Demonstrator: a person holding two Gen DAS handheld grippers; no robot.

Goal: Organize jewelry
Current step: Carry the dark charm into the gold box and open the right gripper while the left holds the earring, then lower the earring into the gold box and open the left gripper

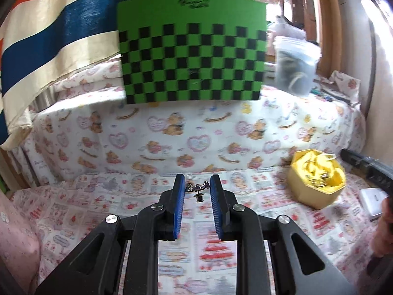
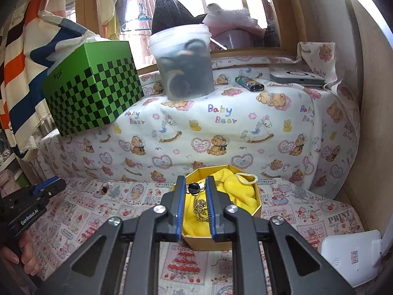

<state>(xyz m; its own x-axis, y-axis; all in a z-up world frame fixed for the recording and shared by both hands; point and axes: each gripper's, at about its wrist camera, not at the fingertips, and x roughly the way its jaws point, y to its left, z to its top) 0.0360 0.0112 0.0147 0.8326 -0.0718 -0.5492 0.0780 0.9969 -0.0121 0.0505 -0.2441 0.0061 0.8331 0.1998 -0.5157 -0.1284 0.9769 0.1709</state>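
Observation:
A hexagonal yellow jewelry box point(image 1: 316, 179) lined with yellow cloth stands on the printed cloth; it also shows in the right wrist view point(image 2: 248, 191). My left gripper point(image 1: 197, 184) is shut on a small silver pin brooch point(image 1: 197, 188), held between its fingertips above the cloth, left of the box. My right gripper point(image 2: 194, 186) hovers over the box, jaws a little apart, with a black-and-silver jewelry piece point(image 2: 194, 187) between the tips; whether it is gripped is unclear. A gold chain piece point(image 2: 201, 207) lies in the box. A small trinket point(image 2: 104, 189) lies on the cloth.
A green checkered box point(image 1: 191, 56) and a clear plastic tub point(image 2: 184, 66) stand on the raised ledge behind. A lighter point(image 2: 249, 83) and a grey device point(image 2: 297, 77) lie on the ledge. A white device point(image 2: 351, 255) lies at the front right.

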